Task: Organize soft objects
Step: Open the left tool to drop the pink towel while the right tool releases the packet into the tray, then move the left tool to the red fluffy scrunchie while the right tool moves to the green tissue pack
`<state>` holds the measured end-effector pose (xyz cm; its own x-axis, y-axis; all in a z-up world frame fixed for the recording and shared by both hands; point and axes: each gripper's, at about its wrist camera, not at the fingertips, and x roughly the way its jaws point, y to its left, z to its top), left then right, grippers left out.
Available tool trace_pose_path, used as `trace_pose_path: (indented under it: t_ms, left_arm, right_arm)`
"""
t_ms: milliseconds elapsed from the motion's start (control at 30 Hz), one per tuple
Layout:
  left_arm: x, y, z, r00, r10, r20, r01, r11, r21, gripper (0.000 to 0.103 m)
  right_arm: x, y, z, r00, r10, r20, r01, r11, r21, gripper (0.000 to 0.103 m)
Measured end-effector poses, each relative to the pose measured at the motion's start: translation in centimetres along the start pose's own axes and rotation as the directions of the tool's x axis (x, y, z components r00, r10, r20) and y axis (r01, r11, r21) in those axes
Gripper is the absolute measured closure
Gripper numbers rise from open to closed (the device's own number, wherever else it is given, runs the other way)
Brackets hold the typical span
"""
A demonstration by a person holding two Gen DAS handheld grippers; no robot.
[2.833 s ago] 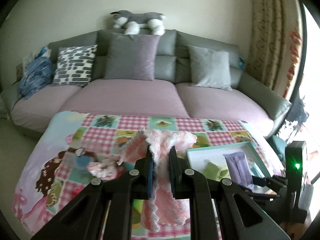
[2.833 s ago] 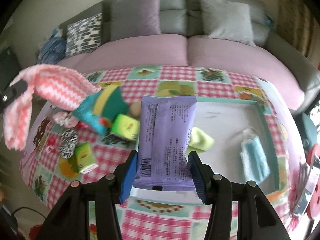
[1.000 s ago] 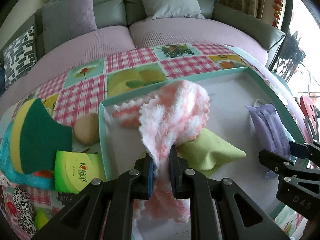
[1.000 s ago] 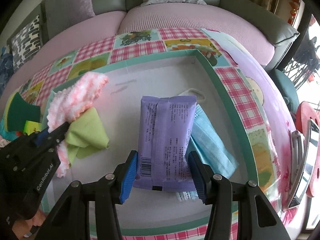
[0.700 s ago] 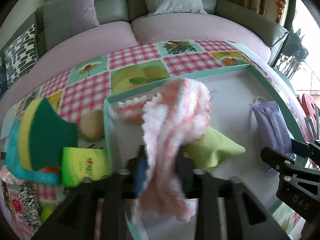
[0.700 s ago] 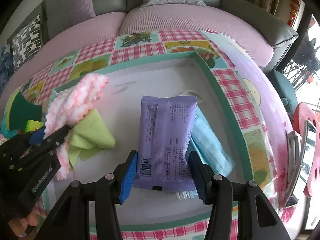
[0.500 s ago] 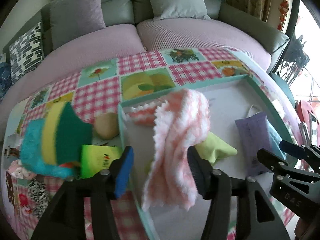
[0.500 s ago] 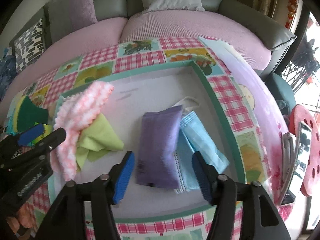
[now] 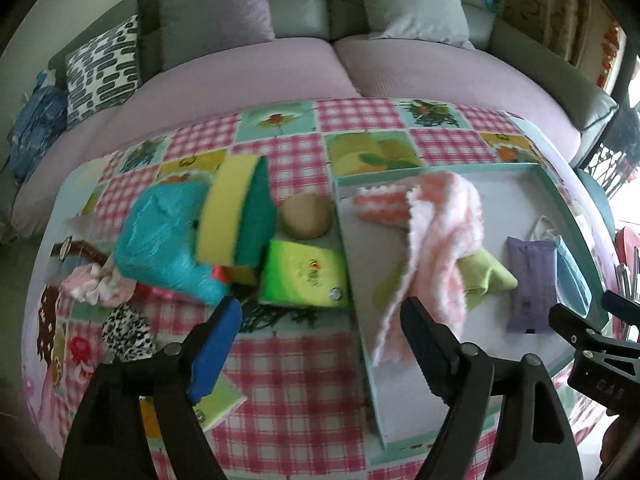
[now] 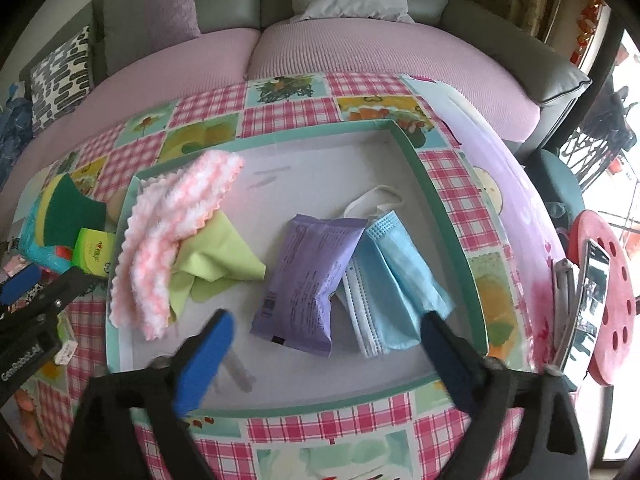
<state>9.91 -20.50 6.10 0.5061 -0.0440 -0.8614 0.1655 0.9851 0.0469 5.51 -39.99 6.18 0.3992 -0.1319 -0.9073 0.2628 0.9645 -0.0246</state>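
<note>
In the teal tray (image 10: 440, 216) the pink knit cloth (image 10: 168, 232), green cloth (image 10: 218, 260), purple pack (image 10: 312, 264) and blue masks (image 10: 396, 276) are lying, while both tongs, left (image 9: 320, 344) and right (image 10: 324, 356), are opening empty, leaving the sponge (image 9: 240, 216), green packet (image 9: 306, 272) and scrunchies (image 9: 100, 288) waiting on the worktop (image 9: 304, 364).

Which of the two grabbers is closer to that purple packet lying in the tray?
The right. The right gripper hangs just above the purple packet, jaws opening and empty. The left gripper is farther off, over the tray's edge beside the pink cloth.
</note>
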Motion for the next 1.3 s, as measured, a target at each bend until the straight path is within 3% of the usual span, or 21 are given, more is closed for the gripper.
trace_pose_path:
  t_ms: [67, 400, 600, 767, 1000, 1133, 1300]
  left_arm:
    - [-0.3, 0.5, -0.2, 1.0, 0.004, 0.007, -0.003, 1.0, -0.016, 0.009]
    - [-1.8, 2.8, -0.5, 0.999, -0.016, 0.035, 0.017, 0.999, -0.047, 0.008]
    - [-3.7, 7.4, -0.5, 0.997, 0.038, 0.068, -0.031, 0.995, -0.1, 0.008]
    - [-4.8, 12.9, -1.3, 0.991, 0.105, 0.079, -0.086, 0.973, -0.216, 0.009]
    - [-4.5, 19.7, -3.4, 0.983, 0.18, 0.03, -0.157, 0.92, -0.358, 0.009]
    - [-4.1, 21.9, -4.5, 0.983, 0.183, 0.004, -0.167, 0.902, -0.397, 0.009]
    - [-3.2, 22.6, -5.0, 0.987, 0.159, -0.016, -0.152, 0.903, -0.402, 0.009]
  right_arm:
    - [-0.3, 0.0, 0.0, 1.0, -0.007, 0.008, 0.007, 1.0, 0.002, 0.0]
    - [-1.4, 1.7, 0.1, 1.0, 0.005, 0.028, -0.005, 1.0, -0.015, 0.0]
    - [-2.5, 3.5, 0.2, 0.995, 0.08, 0.06, -0.079, 0.997, -0.016, 0.0]
    - [-3.0, 5.9, 0.3, 0.988, 0.135, 0.075, -0.132, 0.991, -0.038, 0.0]
    - [-3.2, 10.4, 0.1, 0.977, 0.199, 0.071, -0.191, 0.977, -0.098, 0.0]
    - [-2.8, 14.0, -0.3, 0.975, 0.219, 0.045, -0.208, 0.964, -0.167, 0.0]
    - [-2.2, 17.8, -1.3, 0.967, 0.255, 0.0, -0.248, 0.941, -0.23, 0.0]
